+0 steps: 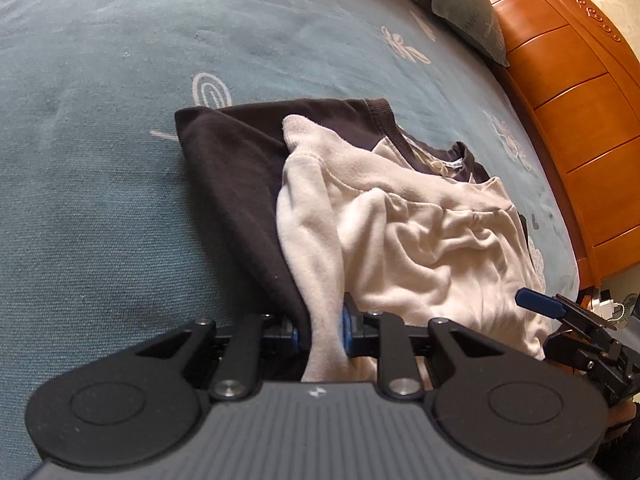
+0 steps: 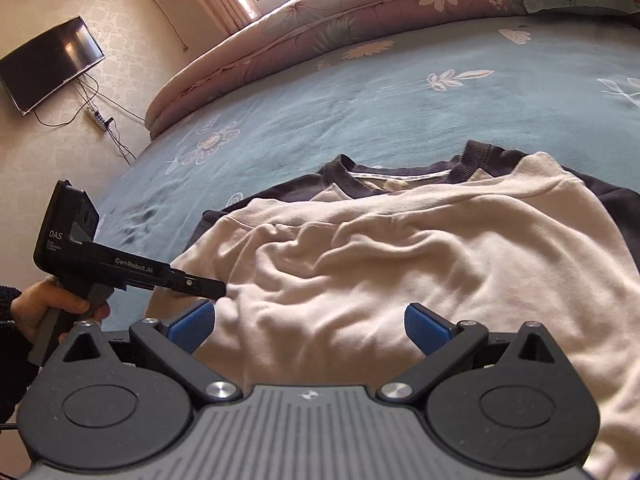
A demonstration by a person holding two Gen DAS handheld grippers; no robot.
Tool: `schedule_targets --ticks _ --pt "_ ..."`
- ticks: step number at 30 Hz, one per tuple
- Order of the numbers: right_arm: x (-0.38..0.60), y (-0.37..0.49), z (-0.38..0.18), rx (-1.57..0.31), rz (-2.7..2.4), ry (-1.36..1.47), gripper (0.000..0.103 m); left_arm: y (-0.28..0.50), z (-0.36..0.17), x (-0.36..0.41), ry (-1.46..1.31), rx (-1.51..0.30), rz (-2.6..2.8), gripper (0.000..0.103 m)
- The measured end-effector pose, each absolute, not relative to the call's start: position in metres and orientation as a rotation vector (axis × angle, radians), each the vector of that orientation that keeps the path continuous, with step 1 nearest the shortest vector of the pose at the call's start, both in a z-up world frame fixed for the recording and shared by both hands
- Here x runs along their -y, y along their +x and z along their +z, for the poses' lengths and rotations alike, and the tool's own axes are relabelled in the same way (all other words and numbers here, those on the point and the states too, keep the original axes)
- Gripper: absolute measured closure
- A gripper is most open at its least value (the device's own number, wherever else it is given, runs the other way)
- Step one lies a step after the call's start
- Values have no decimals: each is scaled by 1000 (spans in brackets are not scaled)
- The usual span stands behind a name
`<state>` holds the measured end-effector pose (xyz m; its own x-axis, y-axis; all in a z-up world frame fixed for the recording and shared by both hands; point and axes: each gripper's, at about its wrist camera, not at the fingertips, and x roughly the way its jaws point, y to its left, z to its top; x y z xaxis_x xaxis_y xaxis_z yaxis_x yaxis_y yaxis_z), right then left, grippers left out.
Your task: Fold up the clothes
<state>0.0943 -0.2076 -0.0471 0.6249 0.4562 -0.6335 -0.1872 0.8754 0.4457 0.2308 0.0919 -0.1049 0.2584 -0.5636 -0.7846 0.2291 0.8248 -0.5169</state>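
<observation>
So far the folding looks only begun: a two-tone sweatshirt [image 2: 400,248], cream in the body with dark sleeves and a dark ribbed collar [image 2: 464,160], lies on the blue flowered bedsheet [image 2: 360,92], neck pointing toward the rolled quilt [image 2: 320,28] and pillow [image 1: 464,12] at the far side. One dark sleeve [image 1: 240,176] is already turned in along the body, seen in the left wrist view, and cream cloth is bunched and rumpled across the middle, so the garment is neither flat nor squared. The left gripper [image 1: 320,332] has its blue pads pressed together on a hanging strip of cream cloth with dark fabric beside it, apparently the edge near the hem or side seam, though the fisheye view makes it hard to say which edge exactly. From the right wrist view that same tool, held in a hand [image 2: 52,304], bites into the near left margin of the cream body. The right gripper [image 2: 310,326] hovers over the near part of the sweatshirt with its jaws wide apart and nothing between them, the cloth lying under them rather than pinched. What remains, as I judge it, is most of the job: catch the other side, bring it over, smooth the wrinkles, then fold the length up toward the collar into a tidy packet.
</observation>
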Motion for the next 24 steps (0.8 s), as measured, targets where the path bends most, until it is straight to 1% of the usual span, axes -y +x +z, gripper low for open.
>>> schedule_targets --ticks 5,10,12,14,24 --pt "189 111 -48 -817 398 349 0 231 -106 -95 -352 -1199 -544 81" --pt "188 106 -52 -829 393 326 0 235 -103 -94 -361 -1230 -527 81" --pt "191 101 -53 -832 377 303 0 235 -98 -88 -325 -1229 -519 83" --pt "198 96 -55 -842 360 303 0 234 -93 -84 -307 -1230 -513 84" --pt "223 90 -56 -843 349 410 0 230 -57 -72 -256 -1190 -519 85"
